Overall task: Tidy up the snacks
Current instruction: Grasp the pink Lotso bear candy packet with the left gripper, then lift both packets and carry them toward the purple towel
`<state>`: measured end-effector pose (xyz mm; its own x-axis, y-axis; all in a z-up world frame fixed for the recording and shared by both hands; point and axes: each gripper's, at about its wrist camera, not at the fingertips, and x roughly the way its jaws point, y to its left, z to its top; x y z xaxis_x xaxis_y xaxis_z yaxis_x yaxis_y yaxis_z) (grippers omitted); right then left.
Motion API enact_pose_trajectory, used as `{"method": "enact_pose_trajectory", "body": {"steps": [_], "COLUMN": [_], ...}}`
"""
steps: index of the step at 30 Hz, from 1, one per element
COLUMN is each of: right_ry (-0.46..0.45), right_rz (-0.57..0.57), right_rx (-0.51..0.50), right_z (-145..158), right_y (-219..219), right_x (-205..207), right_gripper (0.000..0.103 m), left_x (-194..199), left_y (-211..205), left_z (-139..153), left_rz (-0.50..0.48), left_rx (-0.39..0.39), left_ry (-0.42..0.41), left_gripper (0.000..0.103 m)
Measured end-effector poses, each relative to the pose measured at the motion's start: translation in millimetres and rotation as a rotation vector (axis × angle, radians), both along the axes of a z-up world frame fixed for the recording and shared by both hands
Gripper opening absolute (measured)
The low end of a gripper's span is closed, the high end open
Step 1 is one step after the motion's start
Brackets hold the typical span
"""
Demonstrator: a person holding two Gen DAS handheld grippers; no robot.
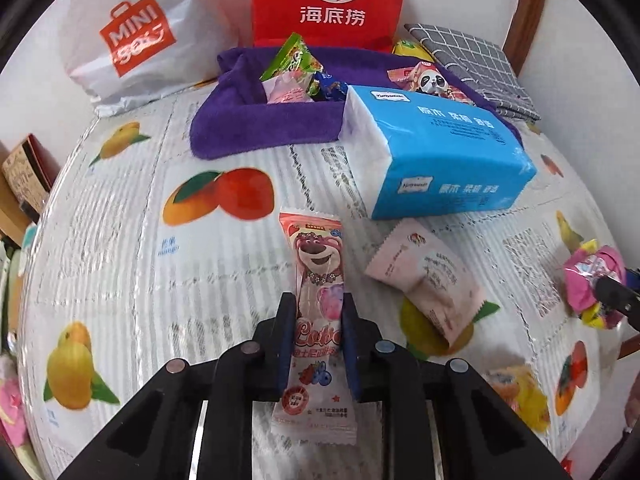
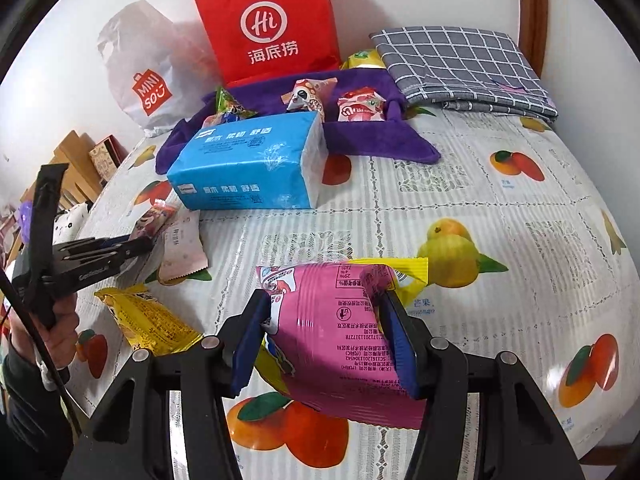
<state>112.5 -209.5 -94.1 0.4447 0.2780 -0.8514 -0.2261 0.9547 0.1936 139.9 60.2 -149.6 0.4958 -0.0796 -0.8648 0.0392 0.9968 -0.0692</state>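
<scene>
Down on the fruit-print tablecloth (image 1: pixel 132 264), the left gripper (image 1: pixel 318 344) had its two blue pads pinched against the sides of a long pink bear-print candy packet (image 1: pixel 316 280), which lay lengthwise between them with its far end pointing toward a blue tissue pack (image 1: pixel 444 152). Just right of that packet lay a pale pink sachet (image 1: pixel 424 280), apart from it. The right gripper (image 2: pixel 324 336) was clamped on a pink snack bag (image 2: pixel 340 332) with yellow ends, held above the cloth. To its left a yellow packet (image 2: pixel 152 320) rested flat on the table, near the person's hand (image 2: pixel 60 332). At the back, a purple cloth tray (image 1: pixel 248 120) held several wrapped snacks (image 2: pixel 360 108), with the tissue pack touching its front edge. Behind the tray stood a red paper bag (image 1: pixel 328 0) and a white shopping bag (image 1: pixel 132 40) against the wall. A folded grey checked cloth (image 2: pixel 460 60) lay just right of the tray.
</scene>
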Motion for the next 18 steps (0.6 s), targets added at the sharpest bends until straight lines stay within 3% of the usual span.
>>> {"method": "enact_pose_trajectory", "body": {"steps": [5,18], "right_ry": [-0.001,-0.019], "right_rz": [0.005,0.009], "right_rx": [0.005,0.053], "right_z": [0.8,20.9], "right_y": [5.3,9.9], "right_x": [-0.6,-1.8], "right_gripper": [0.056,0.054], "left_x": [-13.6,-37.4], "left_y": [9.8,8.4], "left_z": [3.3,36.9], "left_rz": [0.017,0.001], "left_rx": [-0.091,-0.179], "left_ry": [0.005,-0.050], "left_gripper": [0.020,0.020]}}
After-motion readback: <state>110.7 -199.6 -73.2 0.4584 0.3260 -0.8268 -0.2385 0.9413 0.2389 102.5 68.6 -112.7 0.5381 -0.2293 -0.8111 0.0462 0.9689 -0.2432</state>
